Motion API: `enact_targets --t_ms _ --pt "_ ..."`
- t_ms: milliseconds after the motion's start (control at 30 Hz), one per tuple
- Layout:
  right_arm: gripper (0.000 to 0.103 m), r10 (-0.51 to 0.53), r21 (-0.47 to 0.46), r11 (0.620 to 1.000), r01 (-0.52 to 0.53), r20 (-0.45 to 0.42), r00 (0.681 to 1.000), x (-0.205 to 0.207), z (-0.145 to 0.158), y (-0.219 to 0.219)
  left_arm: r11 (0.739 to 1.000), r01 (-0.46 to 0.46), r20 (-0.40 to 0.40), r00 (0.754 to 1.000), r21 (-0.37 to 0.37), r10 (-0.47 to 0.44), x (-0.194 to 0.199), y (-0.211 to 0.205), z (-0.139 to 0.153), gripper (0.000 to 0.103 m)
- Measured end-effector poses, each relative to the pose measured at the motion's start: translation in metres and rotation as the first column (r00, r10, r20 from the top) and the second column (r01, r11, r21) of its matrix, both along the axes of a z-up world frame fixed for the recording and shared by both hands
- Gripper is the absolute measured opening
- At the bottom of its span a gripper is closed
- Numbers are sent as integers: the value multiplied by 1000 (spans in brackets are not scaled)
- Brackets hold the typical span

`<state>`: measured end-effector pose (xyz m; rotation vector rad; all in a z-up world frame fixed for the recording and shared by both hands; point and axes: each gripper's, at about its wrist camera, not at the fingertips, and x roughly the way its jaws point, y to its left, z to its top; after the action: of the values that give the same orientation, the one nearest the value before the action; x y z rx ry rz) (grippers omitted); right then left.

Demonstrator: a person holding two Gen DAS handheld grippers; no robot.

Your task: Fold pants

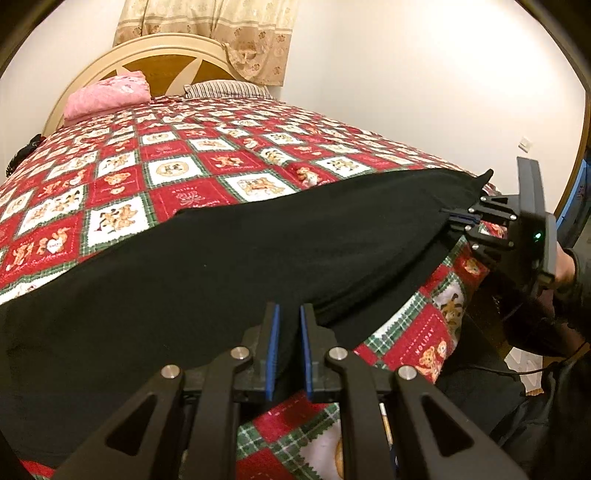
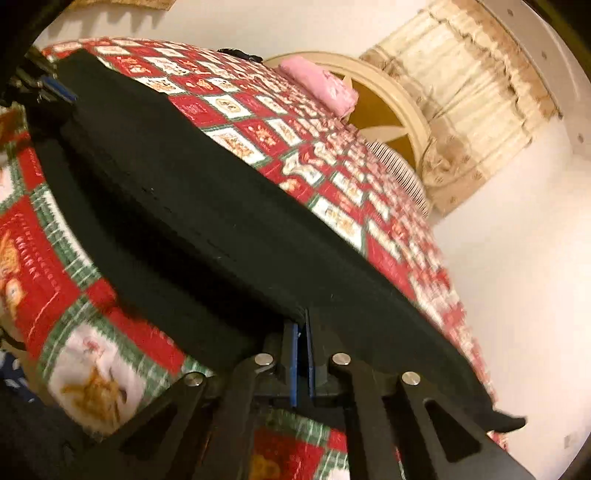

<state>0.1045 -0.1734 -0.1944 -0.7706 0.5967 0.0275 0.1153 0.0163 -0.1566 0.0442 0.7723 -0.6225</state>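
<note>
Black pants (image 1: pixel 258 251) lie stretched in a long band across the near side of the bed. At the bottom of the left wrist view my left gripper (image 1: pixel 288 314) is shut on the near edge of the pants, with black cloth pinched between its blue pads. My right gripper (image 1: pixel 458 221) is at the far right end of the band, shut on the cloth there. In the right wrist view the right gripper (image 2: pixel 303 321) pinches the edge of the pants (image 2: pixel 184 192). The left gripper (image 2: pixel 61 92) shows at the top left, at the other end.
A red, green and white patchwork quilt (image 1: pixel 184 166) covers the bed. By the rounded headboard (image 1: pixel 166 48) lie a pink folded cloth (image 1: pixel 107 94) and a striped pillow (image 1: pixel 225 88). A curtain (image 1: pixel 221 22) hangs behind. A person's hand (image 1: pixel 565 262) holds the right gripper past the bed's corner.
</note>
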Motion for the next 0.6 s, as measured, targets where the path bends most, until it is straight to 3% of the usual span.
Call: enact_targets --t_ms 233,500,600 --pt "2 14 22 1000 -16 75 997 -29 32 8 1000 12 22 1000 -2 -12 -16 5 12 12" --pt "3 14 7 1000 -13 -37 999 -27 -4 3 1000 11 -44 999 24 -10 -10 4 -13 12" --pt "25 10 21 1000 -8 -74 997 -24 -8 -3 1000 9 -33 999 16 -8 -11 4 -6 12"
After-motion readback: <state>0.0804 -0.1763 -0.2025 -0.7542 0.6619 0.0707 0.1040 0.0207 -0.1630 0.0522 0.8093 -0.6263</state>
